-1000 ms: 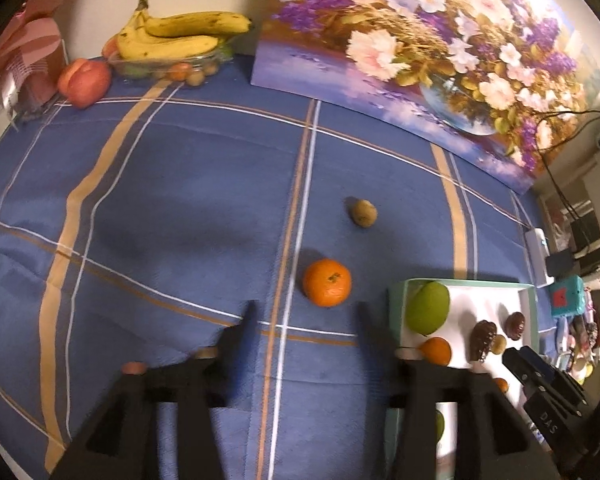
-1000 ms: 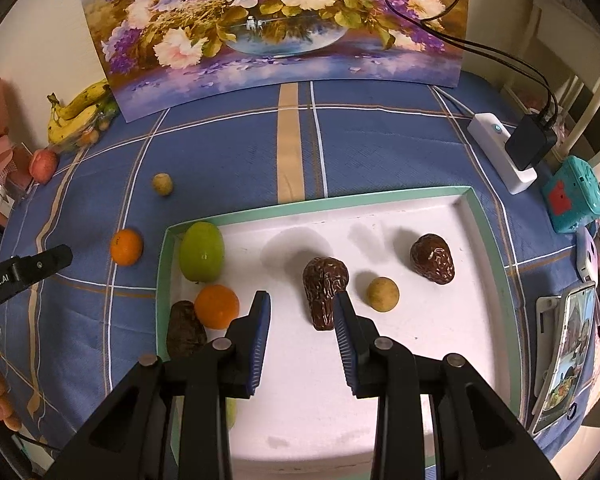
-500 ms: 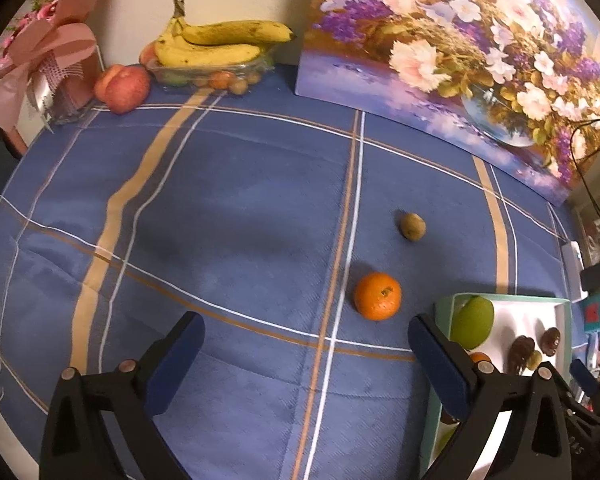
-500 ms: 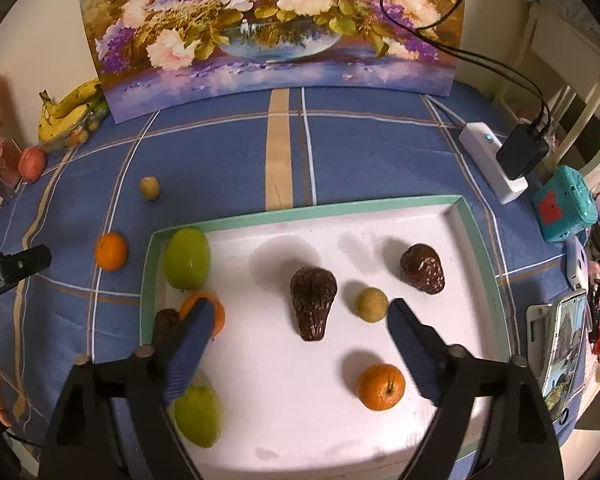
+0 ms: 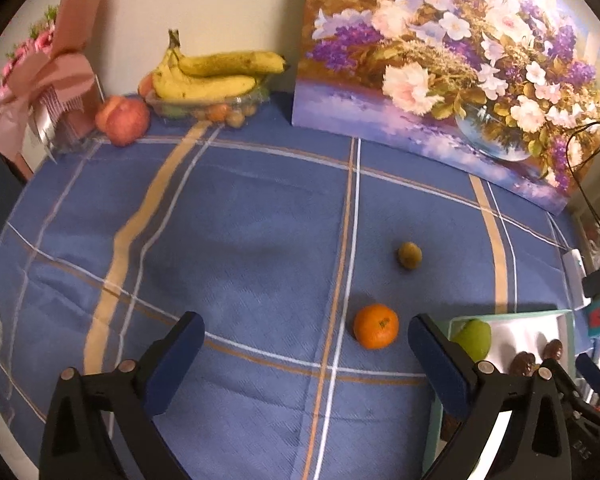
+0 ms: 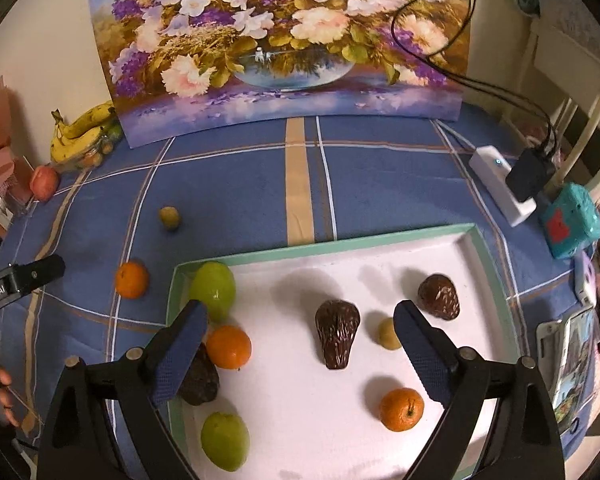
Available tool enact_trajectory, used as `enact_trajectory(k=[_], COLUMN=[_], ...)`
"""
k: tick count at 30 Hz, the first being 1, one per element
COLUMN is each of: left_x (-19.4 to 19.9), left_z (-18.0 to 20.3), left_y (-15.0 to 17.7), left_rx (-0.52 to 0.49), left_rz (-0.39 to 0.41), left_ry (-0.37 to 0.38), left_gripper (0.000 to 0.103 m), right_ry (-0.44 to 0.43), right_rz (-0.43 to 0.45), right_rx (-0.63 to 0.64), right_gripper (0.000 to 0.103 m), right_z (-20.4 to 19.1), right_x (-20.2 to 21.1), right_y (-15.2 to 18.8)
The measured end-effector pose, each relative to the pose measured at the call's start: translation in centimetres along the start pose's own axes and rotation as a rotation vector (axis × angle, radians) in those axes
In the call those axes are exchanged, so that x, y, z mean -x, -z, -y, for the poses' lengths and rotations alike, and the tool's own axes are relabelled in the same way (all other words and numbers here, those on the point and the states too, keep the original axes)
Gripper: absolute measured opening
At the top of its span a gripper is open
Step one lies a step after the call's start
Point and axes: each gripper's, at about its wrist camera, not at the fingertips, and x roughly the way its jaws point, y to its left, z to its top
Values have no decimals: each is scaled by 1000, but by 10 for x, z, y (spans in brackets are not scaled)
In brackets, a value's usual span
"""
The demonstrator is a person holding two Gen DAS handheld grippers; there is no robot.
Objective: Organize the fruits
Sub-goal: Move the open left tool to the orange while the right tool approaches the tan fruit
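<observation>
While both sets of fingers gape wide and empty, left gripper above tablecloth, right gripper above tray

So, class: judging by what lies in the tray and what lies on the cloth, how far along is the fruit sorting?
Done: the tray holds eight fruits, among them two green ones, two oranges and three dark brown ones. In hand: nothing; the left gripper and right gripper are both open and empty. Left: an orange and a small yellow-green fruit lie on the cloth. Mostly done.
</observation>
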Motion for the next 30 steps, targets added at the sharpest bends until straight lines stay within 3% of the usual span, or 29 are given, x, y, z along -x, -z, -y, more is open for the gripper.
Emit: enact_trajectory(k=[6,13,23,30], left_x=[3,-4,-21,-25], left_z=[-3,3,22,20], left_y=[-9,-15,-23,-30], left_rx=[49,66,-7,-74], left_rz=[56,65,-20,39], left_ry=[37,-16,-42,-53], left_gripper=[103,103,103,103], right_ry=[-45,18,-9,-33], right_rz=[20,27,50,34], right_rx=[0,21,-6,10], right_gripper=[94,94,94,94], right_z=[-10,-24,-33,-39], right_x=[-1,-11,-19,-34], right_y=[-8,-14,-28,-42])
